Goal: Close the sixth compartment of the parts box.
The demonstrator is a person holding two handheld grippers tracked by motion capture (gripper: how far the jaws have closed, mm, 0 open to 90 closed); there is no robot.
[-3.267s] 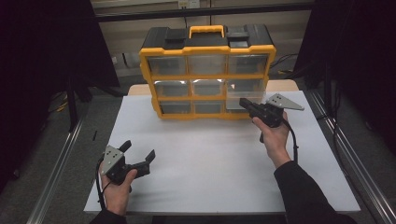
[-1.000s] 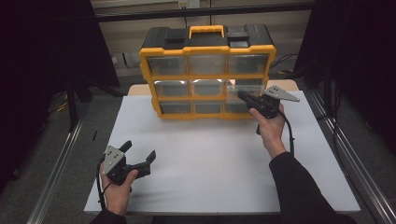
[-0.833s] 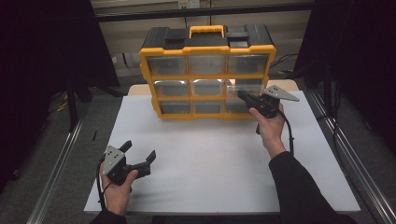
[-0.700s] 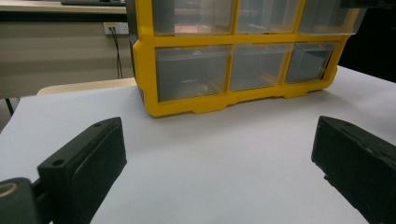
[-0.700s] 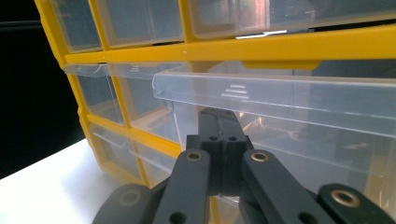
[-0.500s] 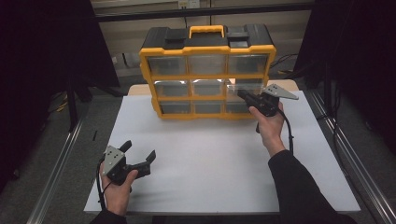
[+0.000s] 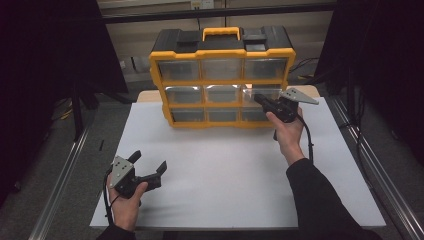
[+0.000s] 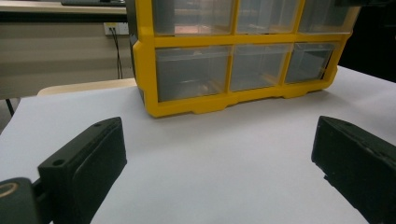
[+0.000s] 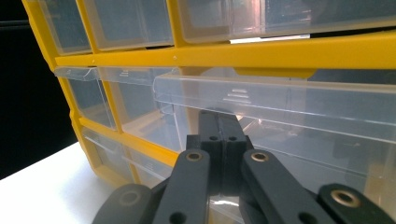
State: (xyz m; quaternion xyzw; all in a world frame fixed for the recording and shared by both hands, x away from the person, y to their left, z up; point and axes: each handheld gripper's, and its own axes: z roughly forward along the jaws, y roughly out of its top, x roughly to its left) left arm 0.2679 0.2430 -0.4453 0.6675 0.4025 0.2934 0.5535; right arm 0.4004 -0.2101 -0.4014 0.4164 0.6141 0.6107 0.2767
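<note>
Left gripper (image 7: 150,172): near the white table's (image 7: 225,175) front-left corner, black jaws wide apart, holding nothing.
Right gripper (image 7: 261,101): near the table's back-right corner, jaws pressed together against the front lip of the clear plastic middle-row right drawer (image 9: 280,107); whether they pinch the lip, I cannot tell.
Drawer: it sits in the yellow nine-drawer organiser cabinet with black top (image 7: 222,75) at the table's back edge, slightly out.
Advice: pull straight and level along the drawer's runners; the free hand could brace the cabinet against sliding.
</note>
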